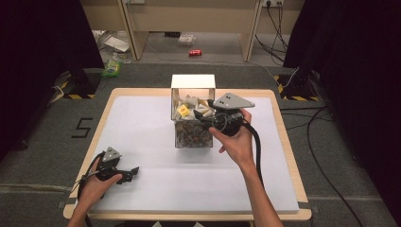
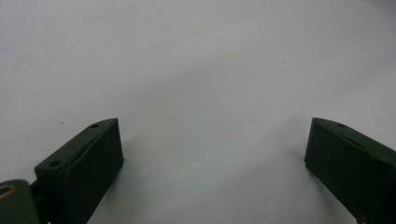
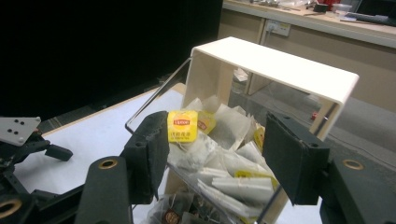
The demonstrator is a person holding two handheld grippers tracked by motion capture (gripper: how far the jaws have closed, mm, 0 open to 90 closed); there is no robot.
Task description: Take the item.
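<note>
Setting: my recording lab. Evidence: black curtains (image 1: 38, 52) on both sides, white-topped table (image 1: 142, 179), hazard-striped stand bases (image 1: 75, 96), a taped numeral (image 1: 82, 127) on grey carpet, loose cables (image 1: 326, 156), wall sockets (image 3: 279, 28).

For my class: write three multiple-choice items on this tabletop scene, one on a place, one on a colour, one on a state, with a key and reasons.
1. Where do the left tongs rest?
A. On the white table cover, near the front left corner
B. Inside the box
C. On the floor

2. What colour is the square tag on the topmost tea bag in the clear tea-bag box with a white top?
A. Blue
B. Yellow
C. Green

3. How do the right tongs stand?
A. Shut tight
B. Clamped on a can
C. Open around the tea bags

Key: A, the high view shows them low on the white cover; B, the tag is yellow; C, a gap shows between the jaws.
</note>
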